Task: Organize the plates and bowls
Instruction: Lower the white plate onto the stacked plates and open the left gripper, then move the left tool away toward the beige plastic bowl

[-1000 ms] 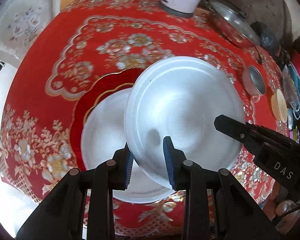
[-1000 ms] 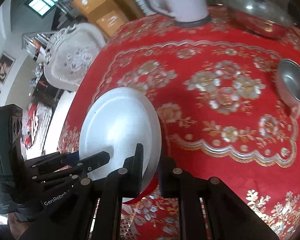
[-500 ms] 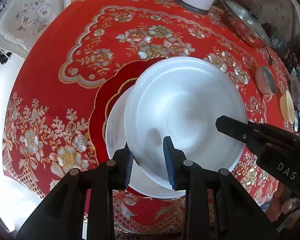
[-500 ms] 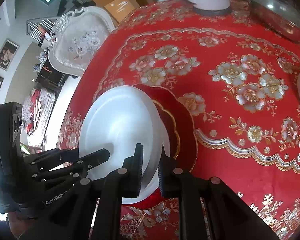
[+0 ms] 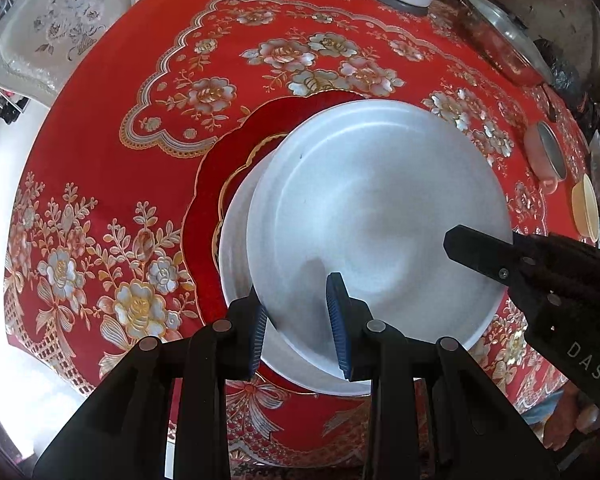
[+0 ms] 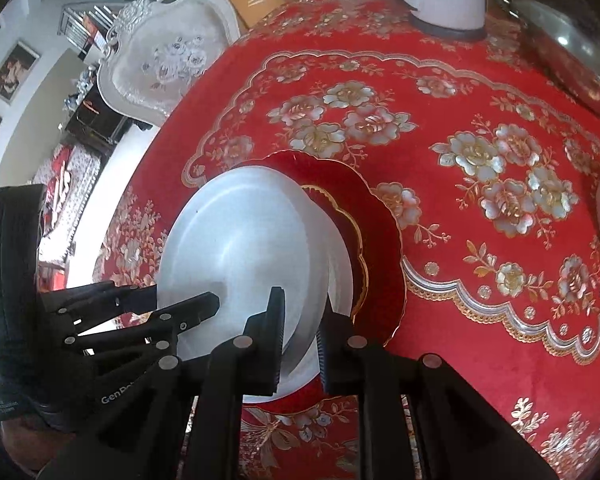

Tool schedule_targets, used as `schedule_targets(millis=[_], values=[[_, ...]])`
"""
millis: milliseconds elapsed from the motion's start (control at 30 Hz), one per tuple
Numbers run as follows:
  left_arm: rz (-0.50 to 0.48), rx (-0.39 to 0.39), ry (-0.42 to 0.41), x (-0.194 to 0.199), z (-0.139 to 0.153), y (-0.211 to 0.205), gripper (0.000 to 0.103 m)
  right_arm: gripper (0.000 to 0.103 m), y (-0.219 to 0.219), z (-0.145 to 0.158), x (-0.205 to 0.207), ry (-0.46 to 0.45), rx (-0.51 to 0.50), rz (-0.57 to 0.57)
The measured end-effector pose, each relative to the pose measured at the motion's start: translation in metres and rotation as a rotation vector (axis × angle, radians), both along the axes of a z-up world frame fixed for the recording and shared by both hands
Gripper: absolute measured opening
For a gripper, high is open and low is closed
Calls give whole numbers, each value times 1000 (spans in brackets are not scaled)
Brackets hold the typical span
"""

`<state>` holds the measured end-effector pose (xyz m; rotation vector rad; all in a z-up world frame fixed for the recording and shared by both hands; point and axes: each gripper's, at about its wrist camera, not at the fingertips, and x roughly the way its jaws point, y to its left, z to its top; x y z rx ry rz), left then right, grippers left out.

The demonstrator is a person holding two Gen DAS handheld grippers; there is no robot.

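Silver metal plate (image 5: 376,216), its rim clamped by both the left tongs (image 5: 298,316) and right tongs (image 6: 300,330), now hangs more squarely over the red-rimmed plate (image 5: 204,184) on the worktop (image 5: 100,128) than a second ago; stacking appears imminent.

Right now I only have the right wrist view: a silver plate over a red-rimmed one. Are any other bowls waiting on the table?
Observer: Yes. A yellow bowl sits near the right edge of the table, beside a pink cup.
Operator: Does the left gripper really grip the silver plate?
Observer: Its blue pads straddle the near rim, one on the inside and one underneath.
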<state>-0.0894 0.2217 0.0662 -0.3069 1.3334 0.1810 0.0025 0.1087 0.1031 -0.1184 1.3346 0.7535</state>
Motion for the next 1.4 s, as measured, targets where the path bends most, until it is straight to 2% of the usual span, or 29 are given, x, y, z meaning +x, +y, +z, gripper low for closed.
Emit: schedule_targets(millis=[167,600,967,1367,1400], values=[[-3,2,5,0,-3,1,28,15,0,-3,2,18,-10,-3],[5,-1,3,0,-3,5,28,15,-16,9,6,-13,-4,-53],[30,17,-58,-2,26,12,28,15,-23,15,4,-36,8,-55],[-19,-11,-52,16,28,-12,28,15,-29,13,3,-23,15,-72],[-31,-13,-54,20,30,-16,28,18,-32,13,3,-32,9,-79]])
